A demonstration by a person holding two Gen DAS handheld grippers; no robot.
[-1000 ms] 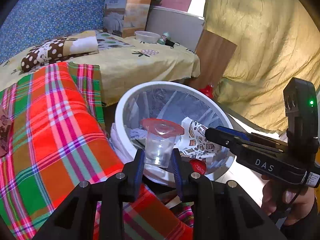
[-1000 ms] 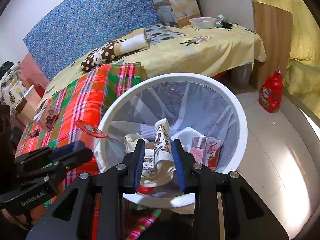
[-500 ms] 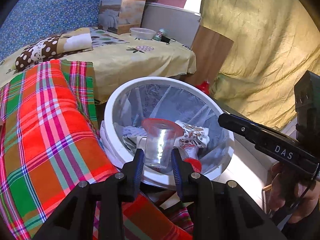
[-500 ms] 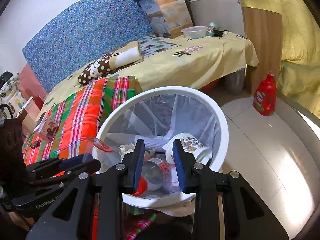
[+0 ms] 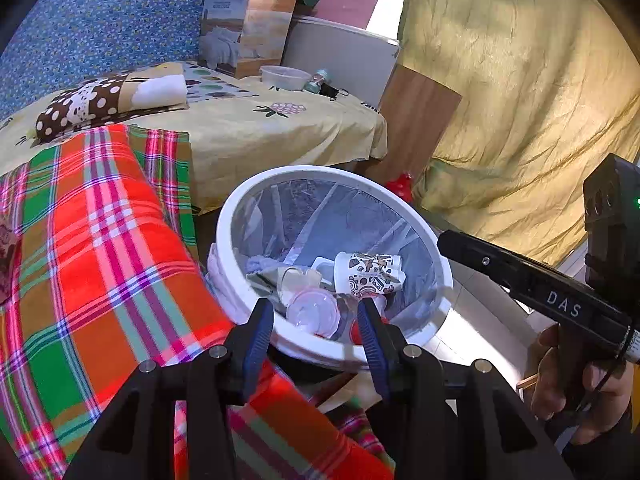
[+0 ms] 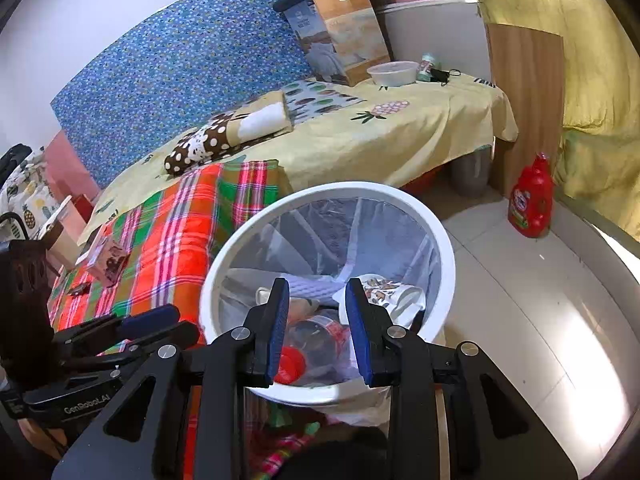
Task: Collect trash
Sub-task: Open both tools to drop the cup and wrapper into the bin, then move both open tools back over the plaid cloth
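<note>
A white trash bin (image 5: 428,236) with a clear liner stands beside the bed; it also shows in the right wrist view (image 6: 444,240). Inside lie a patterned paper cup (image 5: 368,272), a clear plastic cup with a red lid (image 5: 312,312) and other trash. In the right wrist view the paper cup (image 6: 394,292) and the clear cup (image 6: 316,336) lie in the bin. My left gripper (image 5: 316,320) is open and empty over the bin's near rim. My right gripper (image 6: 318,312) is open and empty above the bin. The right gripper also shows at the right of the left wrist view (image 5: 448,240).
A plaid blanket (image 5: 100,260) covers the bed to the left of the bin. A small carton (image 6: 108,260) lies on it. A red detergent bottle (image 6: 532,200) stands on the tiled floor by a wooden board. A plastic bowl (image 6: 394,72) sits on the far bed corner.
My left gripper opened and the clear cup with the red lid fell into the bin. My right gripper released the paper cup, opened wider and pulled back from the bin.
</note>
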